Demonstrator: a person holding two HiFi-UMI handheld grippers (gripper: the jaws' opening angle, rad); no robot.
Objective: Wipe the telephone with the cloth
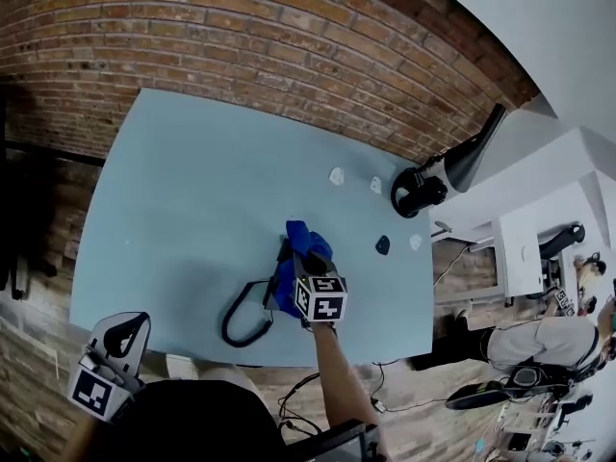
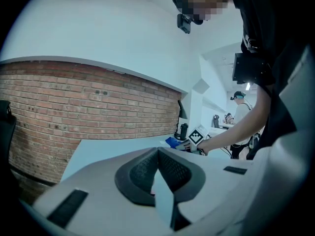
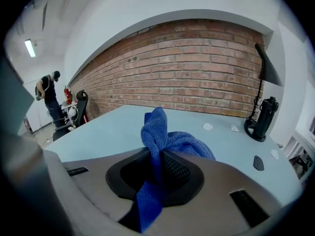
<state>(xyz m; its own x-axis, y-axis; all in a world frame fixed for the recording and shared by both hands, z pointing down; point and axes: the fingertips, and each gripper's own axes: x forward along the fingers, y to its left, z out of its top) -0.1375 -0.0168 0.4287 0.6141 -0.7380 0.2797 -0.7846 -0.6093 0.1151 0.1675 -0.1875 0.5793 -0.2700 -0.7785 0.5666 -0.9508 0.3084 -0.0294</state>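
The wiping step looks to be in hand, or just about to start. The right gripper [image 1: 304, 269] is low over the middle of the surface [image 1: 192, 191], and its fingers [image 3: 178, 170] are clenched on the cloth [image 3: 156, 127]. A fold of it is pinched between the pads and the rest bunches out ahead of the tips.

In the head view the cloth lies on top of the phone [image 1: 281, 258]. Only a dark edge of the phone shows at the cloth's left side, and its cord [image 1: 238, 321] loops away toward the near edge of the surface. The phone seems to sit directly under and just in front of the right fingers, though the right gripper view does not show it — the cloth and the gripper's body cover it. Whether the cloth is pressing on the phone or only resting there I cannot tell.

The next move probably calls for short strokes along the phone, light enough that it does not slide or drag its cord.

The left gripper [image 1: 123, 337] hangs off the near left corner, well apart from the phone. Its fingers are closed together with nothing between them — nothing steadies the phone.
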